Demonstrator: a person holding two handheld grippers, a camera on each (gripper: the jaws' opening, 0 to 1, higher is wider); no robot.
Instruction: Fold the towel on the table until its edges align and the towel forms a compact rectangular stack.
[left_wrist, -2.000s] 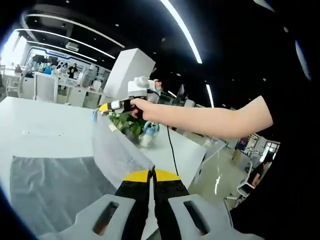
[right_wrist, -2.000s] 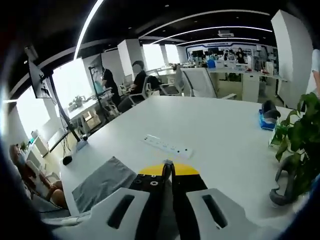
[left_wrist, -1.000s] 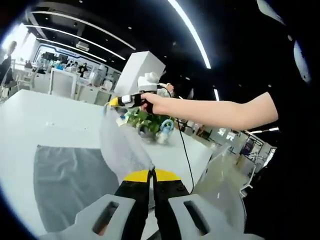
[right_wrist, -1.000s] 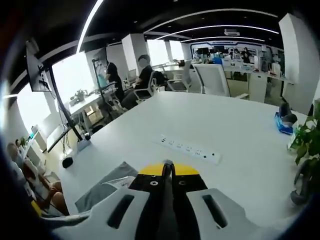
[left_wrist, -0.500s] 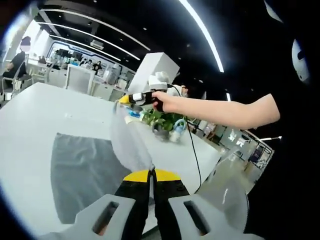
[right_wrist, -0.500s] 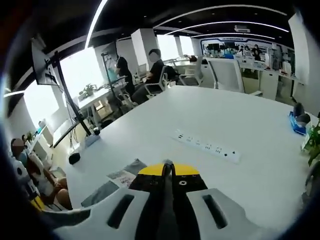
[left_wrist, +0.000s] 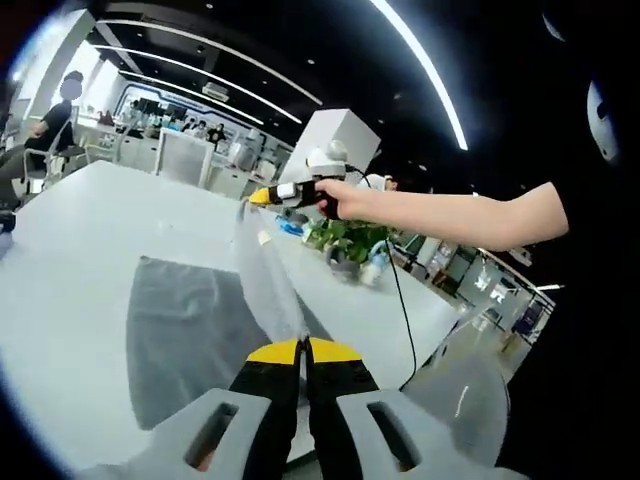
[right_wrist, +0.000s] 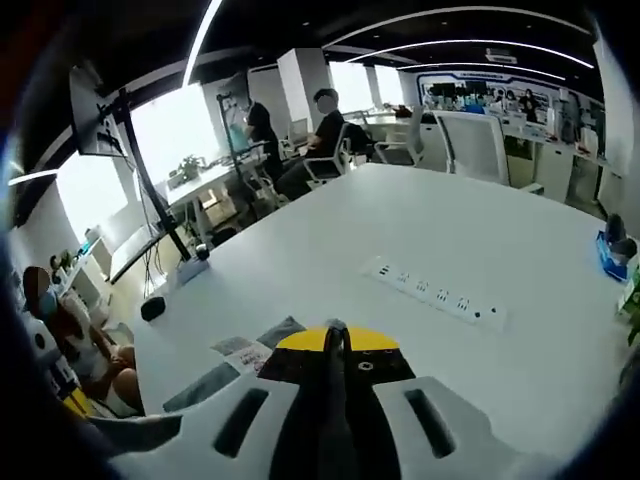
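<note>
Since 2 s ago both views swing: in the left gripper view more of the flat gray towel (left_wrist: 190, 335) now spreads below-left of the fingers, and the potted plant (left_wrist: 345, 240) has slid from just ahead of the tips to farther right. In the right gripper view the power strip (right_wrist: 440, 295) has drifted right and up from the tips, and a white care label (right_wrist: 245, 352) on the cloth now shows just left of them. Mostly camera motion, I think; the carry looks under way.

Left gripper (left_wrist: 304, 348): fingers pressed together on a towel corner, cloth rising in a taut strip straight ahead of the tips. Far end of that strip runs up to the right gripper (left_wrist: 262, 196), held in the person's hand (left_wrist: 335, 200) ahead and above the left tips. In the right gripper view its own fingers (right_wrist: 336, 345) sit closed w/ gray cloth at the tips; pinching the other corner, by the look of it.

So: one towel edge lifted off the white counter (left_wrist: 70, 240) between the two grippers, rest of the towel lying flat to the left of the left fingers. Step in hand, my read: first fold, raised edge being carried over the flat part.

Next move calls for keeping the edge tight, travelling both grippers across together, lowering so the held corners land on the far corners, edges matched. Then let go. Risk: uneven travel = skewed fold, label side bunching.

Seated people (right_wrist: 320, 140) at desks well beyond the right tips, not involved.
</note>
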